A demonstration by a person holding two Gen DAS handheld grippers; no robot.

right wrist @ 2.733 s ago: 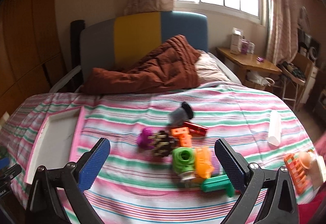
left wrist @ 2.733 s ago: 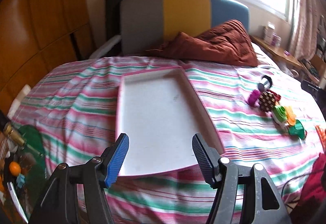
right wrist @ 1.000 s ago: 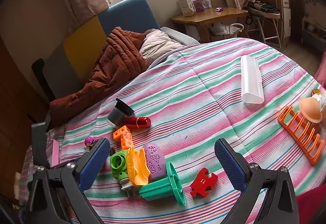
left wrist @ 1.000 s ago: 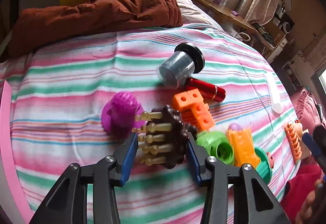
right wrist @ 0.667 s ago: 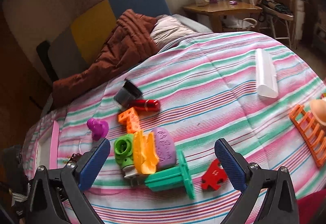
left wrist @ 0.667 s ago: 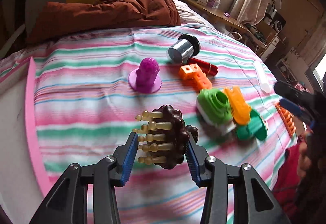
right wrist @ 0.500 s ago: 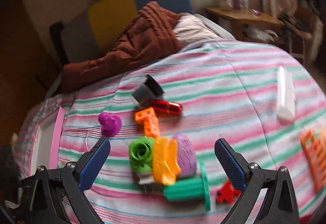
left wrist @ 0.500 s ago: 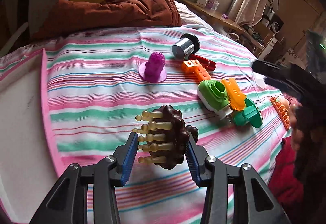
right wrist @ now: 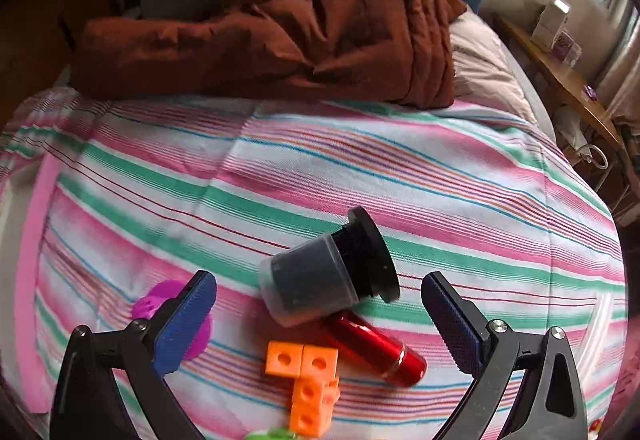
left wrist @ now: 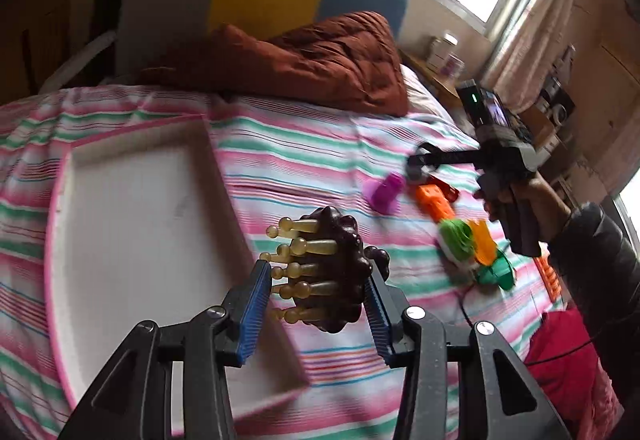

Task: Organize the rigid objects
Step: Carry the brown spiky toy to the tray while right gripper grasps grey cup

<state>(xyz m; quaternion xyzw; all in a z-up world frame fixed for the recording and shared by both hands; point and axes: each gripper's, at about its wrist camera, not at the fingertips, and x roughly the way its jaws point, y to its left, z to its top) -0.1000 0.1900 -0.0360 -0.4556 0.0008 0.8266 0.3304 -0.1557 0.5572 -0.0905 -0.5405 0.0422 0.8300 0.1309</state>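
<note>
While L view shows tray, R (closer) shows cup.

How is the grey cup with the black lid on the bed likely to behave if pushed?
The cup lies on its side and looks round, so it would probably roll. The wide lid may make it curve. The red tube beside it might stop it.

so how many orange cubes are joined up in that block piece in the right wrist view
4 showing: two side by side on top, two stacked below the right one. More may hide behind them.
</note>
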